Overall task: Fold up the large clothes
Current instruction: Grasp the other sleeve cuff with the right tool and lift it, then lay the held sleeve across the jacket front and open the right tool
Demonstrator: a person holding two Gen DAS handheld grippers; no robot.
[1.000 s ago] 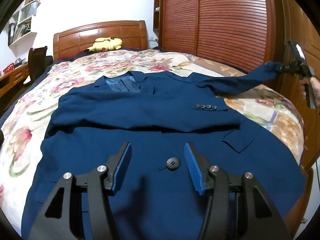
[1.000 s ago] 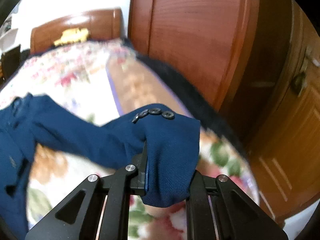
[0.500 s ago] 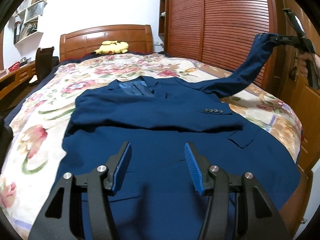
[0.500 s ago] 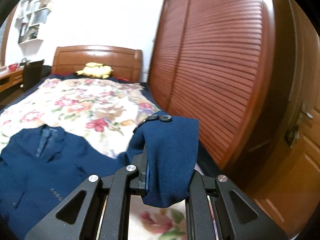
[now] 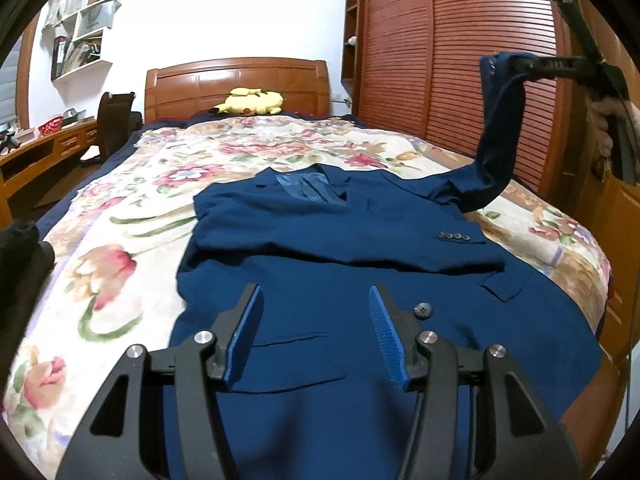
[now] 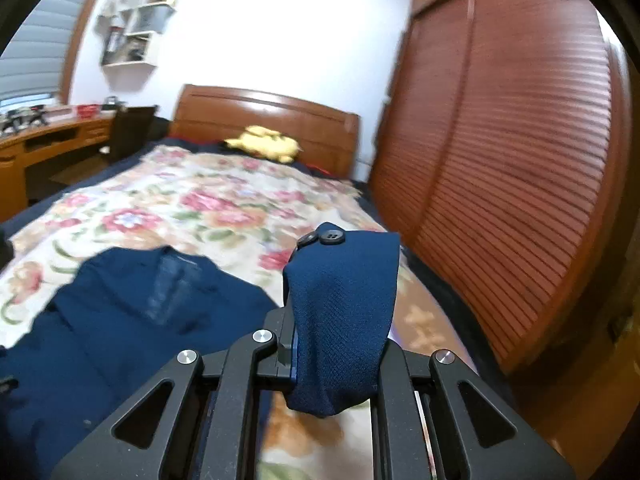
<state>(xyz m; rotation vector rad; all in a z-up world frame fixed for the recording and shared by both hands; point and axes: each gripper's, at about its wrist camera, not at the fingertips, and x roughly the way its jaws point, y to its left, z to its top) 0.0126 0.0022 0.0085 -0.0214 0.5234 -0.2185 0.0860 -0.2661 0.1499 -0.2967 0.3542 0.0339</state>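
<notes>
A navy blue suit jacket [image 5: 360,264] lies face up on the flowered bedspread [image 5: 132,248], one sleeve folded across its chest. My left gripper [image 5: 316,332] hovers open over the jacket's lower front, nothing between its blue pads. The other sleeve [image 5: 494,148] rises from the bed at the right, its cuff [image 6: 344,300] pinched in my right gripper [image 6: 320,344], which is shut on it high above the bed. In the left wrist view that right gripper [image 5: 520,66] is held by a hand at the far right. The jacket's collar [image 6: 168,284] shows below left in the right wrist view.
A wooden headboard [image 5: 236,84] with a yellow plush toy [image 5: 252,102] stands at the bed's far end. Slatted wooden wardrobe doors [image 5: 452,64] run along the right side. A desk [image 5: 36,152] and chair [image 5: 116,120] stand to the left. A dark sleeve [image 5: 20,264] edges in at left.
My right gripper has lifted the sleeve cuff up off the bed and swung it inward toward the jacket. The left gripper has drifted back and left over the jacket, still open.
</notes>
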